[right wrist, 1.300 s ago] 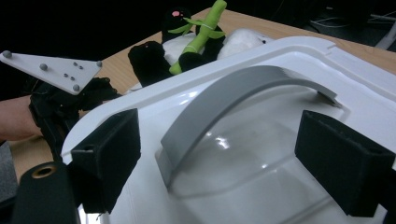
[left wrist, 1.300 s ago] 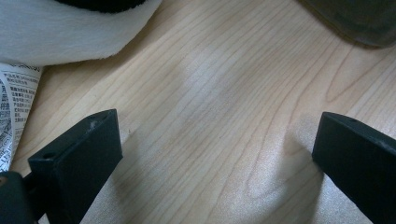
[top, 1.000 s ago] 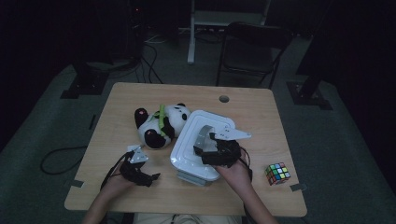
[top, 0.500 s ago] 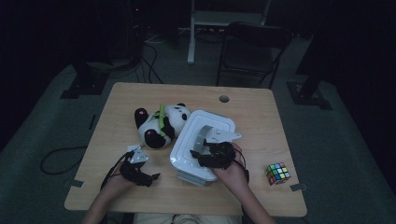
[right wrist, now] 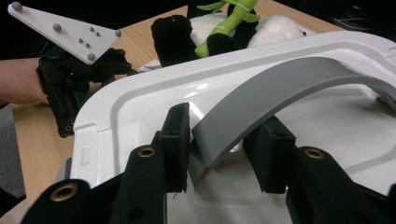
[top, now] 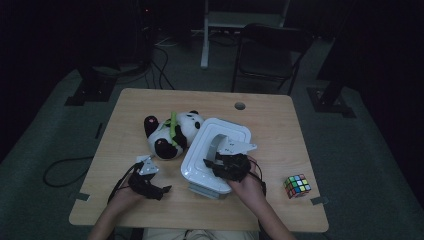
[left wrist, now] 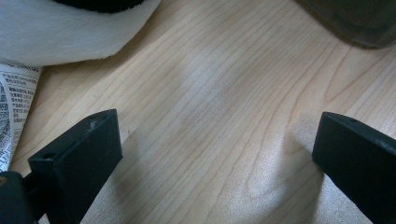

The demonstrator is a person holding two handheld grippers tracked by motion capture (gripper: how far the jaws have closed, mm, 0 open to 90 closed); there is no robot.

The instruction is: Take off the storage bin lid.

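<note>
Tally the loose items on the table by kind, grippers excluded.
Plush panda: 1
White lidded box with grey handle: 1
Puzzle cube: 1
Total: 3

We're seeing the lidded container (top: pixel 215 150) sitting mid-counter (top: pixel 280 130), plush panda (top: pixel 170 134) lying just left of it, touching. Puzzle cube (top: pixel 297 185) is sitting well right, near the front edge. Right gripper (right wrist: pixel 219 154) is sitting over the lid, straddling the handle (right wrist: pixel 280 88); left gripper (top: pixel 156 189) is resting front-left, near the panda.
</note>
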